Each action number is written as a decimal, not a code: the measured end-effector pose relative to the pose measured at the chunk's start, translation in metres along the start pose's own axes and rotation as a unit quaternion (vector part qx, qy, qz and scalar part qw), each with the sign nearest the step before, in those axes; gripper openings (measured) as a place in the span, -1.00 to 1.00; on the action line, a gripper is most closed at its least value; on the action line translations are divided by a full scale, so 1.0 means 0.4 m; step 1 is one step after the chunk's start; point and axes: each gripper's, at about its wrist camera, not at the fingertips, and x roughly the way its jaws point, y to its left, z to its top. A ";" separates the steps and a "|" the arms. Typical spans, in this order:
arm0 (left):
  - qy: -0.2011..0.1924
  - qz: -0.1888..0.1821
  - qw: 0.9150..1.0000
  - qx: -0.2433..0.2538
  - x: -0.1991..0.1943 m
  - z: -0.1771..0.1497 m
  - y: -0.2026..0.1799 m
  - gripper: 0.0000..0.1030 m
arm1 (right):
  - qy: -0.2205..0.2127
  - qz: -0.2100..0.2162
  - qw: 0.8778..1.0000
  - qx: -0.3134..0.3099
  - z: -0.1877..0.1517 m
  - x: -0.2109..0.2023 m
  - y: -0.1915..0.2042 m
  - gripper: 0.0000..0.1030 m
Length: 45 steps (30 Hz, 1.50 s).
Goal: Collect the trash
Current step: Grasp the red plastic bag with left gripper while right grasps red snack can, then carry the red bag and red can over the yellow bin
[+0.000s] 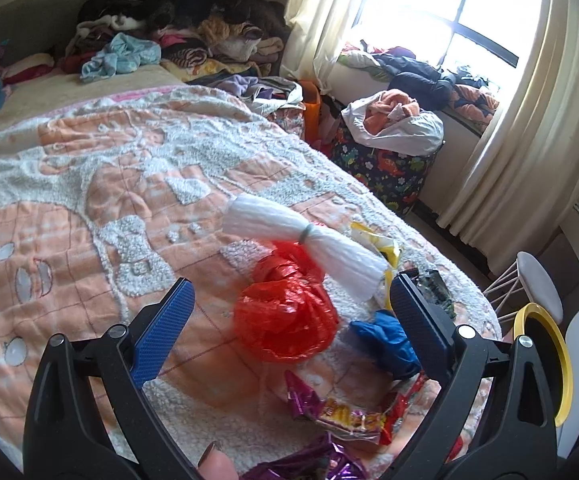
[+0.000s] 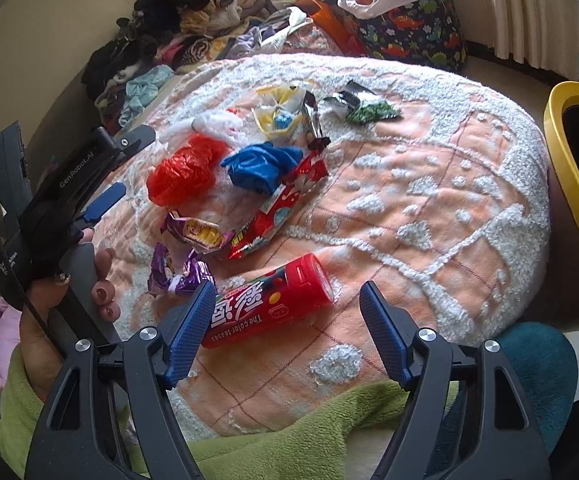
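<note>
Trash lies scattered on an orange and white blanket point(image 2: 429, 208). My right gripper point(image 2: 289, 288) is open just above a red lidded canister point(image 2: 273, 300) that lies on its side; the pads do not touch it. My left gripper point(image 1: 291, 284) is open over a crumpled red plastic bag point(image 1: 285, 316), apart from it; in the right wrist view that gripper point(image 2: 129, 164) hangs left of the red bag point(image 2: 185, 172). A white banded bundle point(image 1: 305, 240), a blue bag point(image 1: 385, 340), a red snack wrapper point(image 2: 281, 208), purple wrappers point(image 2: 197, 232) and a green pea packet point(image 2: 369, 108) lie close by.
A black bin with a yellow rim point(image 2: 569, 160) stands off the bed's right edge. Piled clothes point(image 1: 177, 20) fill the far side of the bed. A dinosaur-print hamper point(image 1: 389, 168) sits under the window. A green sleeve point(image 2: 249, 440) lies below my right gripper.
</note>
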 end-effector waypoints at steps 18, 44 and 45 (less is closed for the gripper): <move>0.066 -0.039 0.997 -0.020 0.079 -0.041 0.024 -0.58 | 0.026 0.059 0.996 0.065 0.011 0.057 -0.033 -0.21; 0.003 -0.052 0.983 0.177 -0.108 -0.048 -0.169 -0.75 | -0.143 0.033 0.989 0.020 0.083 -0.177 -0.083 -0.40; 0.005 -0.054 0.980 0.190 -0.106 -0.059 -0.181 -0.75 | -0.149 0.032 0.988 0.024 0.083 -0.187 -0.092 -0.40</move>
